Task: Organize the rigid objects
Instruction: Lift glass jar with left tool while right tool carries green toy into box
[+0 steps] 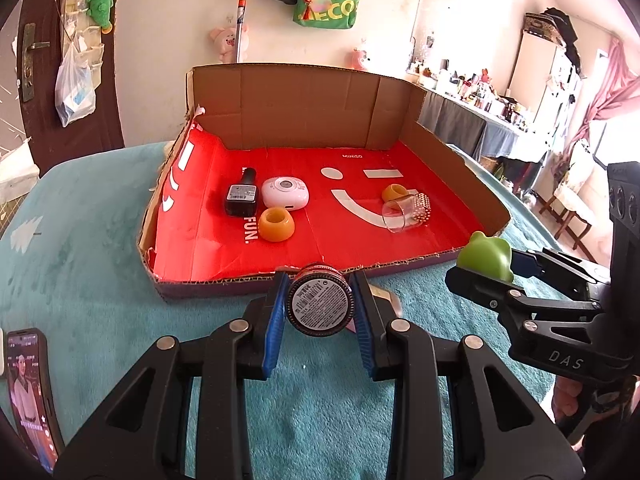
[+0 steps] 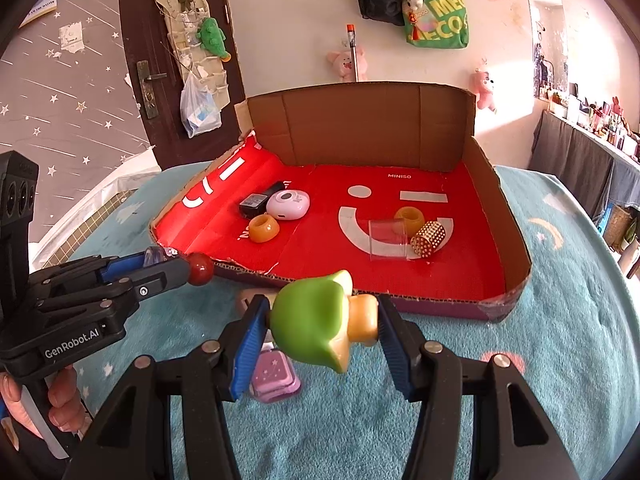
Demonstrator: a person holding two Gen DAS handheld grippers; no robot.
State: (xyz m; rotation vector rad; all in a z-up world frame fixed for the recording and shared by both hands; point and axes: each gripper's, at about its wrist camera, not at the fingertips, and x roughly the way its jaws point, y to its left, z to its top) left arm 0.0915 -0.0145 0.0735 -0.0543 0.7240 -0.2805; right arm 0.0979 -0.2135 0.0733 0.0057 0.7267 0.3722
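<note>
Holding a small round jar (image 1: 320, 300) end-on between its blue pads, the left gripper (image 1: 320, 312) is closed tight on it just short of the near edge of the cardboard tray (image 1: 460, 168), with the jar's barcode label facing the camera. From the right wrist view that same jar shows as a dark red round end (image 2: 201, 269) poking out of the left gripper's tip. The right gripper (image 2: 320, 328) is partly closed around a green toy (image 2: 312, 320) with a yellowish end, the pads pressing on both of its sides, and it hangs above the teal blanket (image 2: 520, 380) in front of the tray. Inside the tray, on the red lining, a black charger (image 1: 239, 196) lies touching a white oval device (image 1: 285, 193), with an orange ring-shaped cup (image 1: 276, 224) just in front of them. Toward the right sit a second orange cup (image 1: 394, 193), a clear tube (image 1: 398, 216) on its side and a gold studded cylinder (image 2: 429, 238). A pink square case (image 2: 275, 376) lies on the blanket under the right gripper, and a phone (image 1: 30, 392) rests at the far left.
</note>
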